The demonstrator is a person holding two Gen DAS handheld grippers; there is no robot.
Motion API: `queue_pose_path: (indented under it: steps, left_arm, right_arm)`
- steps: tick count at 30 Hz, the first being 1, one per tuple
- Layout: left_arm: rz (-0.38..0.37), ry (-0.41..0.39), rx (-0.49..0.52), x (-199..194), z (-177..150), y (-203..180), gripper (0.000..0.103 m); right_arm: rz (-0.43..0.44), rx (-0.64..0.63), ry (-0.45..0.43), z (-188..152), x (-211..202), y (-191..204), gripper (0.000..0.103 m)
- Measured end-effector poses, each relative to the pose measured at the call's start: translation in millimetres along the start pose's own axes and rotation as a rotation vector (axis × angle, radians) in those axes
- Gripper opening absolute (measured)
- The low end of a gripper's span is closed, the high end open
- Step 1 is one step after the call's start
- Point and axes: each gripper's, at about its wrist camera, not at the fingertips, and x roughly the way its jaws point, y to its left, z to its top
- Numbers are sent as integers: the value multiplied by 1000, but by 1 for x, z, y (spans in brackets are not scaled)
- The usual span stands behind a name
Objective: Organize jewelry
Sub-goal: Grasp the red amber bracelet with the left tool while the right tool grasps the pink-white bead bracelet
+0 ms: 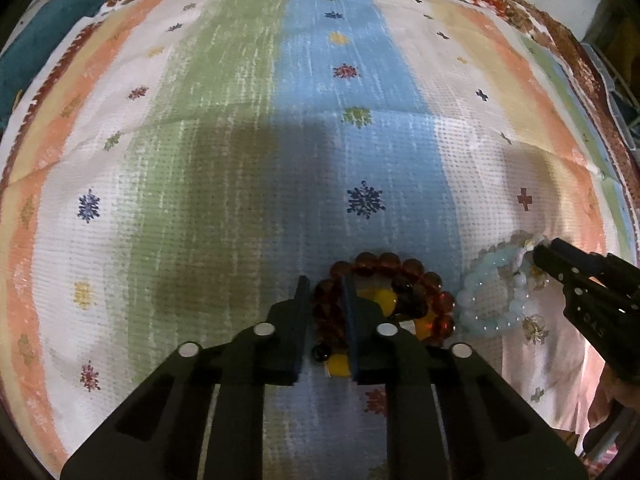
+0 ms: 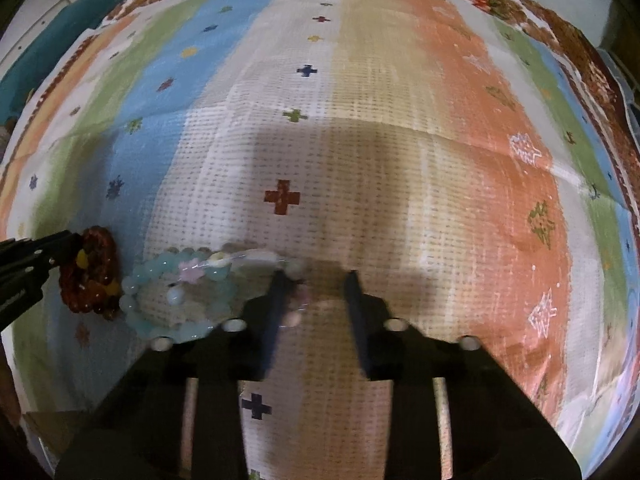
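Your left gripper pinches the dark red bracelet on the striped cloth. Just right of it, the pale blue bracelet lies by your right gripper, whose fingers are parted. Both look light, floppy and slippery; grip across one bead strand.

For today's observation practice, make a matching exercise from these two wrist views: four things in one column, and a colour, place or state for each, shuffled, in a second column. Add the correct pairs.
Column one
1. dark red bead bracelet
2. pale blue bead bracelet
3. right gripper
4. teal cushion

Column two
A. off the far left edge of the cloth
B. one loop sits between the left gripper's fingers
C. fingers apart over white cloth, its left finger at the bracelet's edge
D. lies on the cloth to the right of the red one

Pairs: 1-B, 2-D, 3-C, 4-A
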Motion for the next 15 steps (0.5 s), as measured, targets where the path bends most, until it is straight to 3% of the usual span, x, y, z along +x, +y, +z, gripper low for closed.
queue_pose_path:
  steps: [9, 15]
  left_arm:
    - [-9, 6, -10, -2, 3, -1, 12]
    - [-37, -27, -22, -25, 5, 0, 12]
  right_arm:
    - [34, 27, -6, 1, -4, -1, 9]
    - [47, 16, -41, 1, -20, 4, 9]
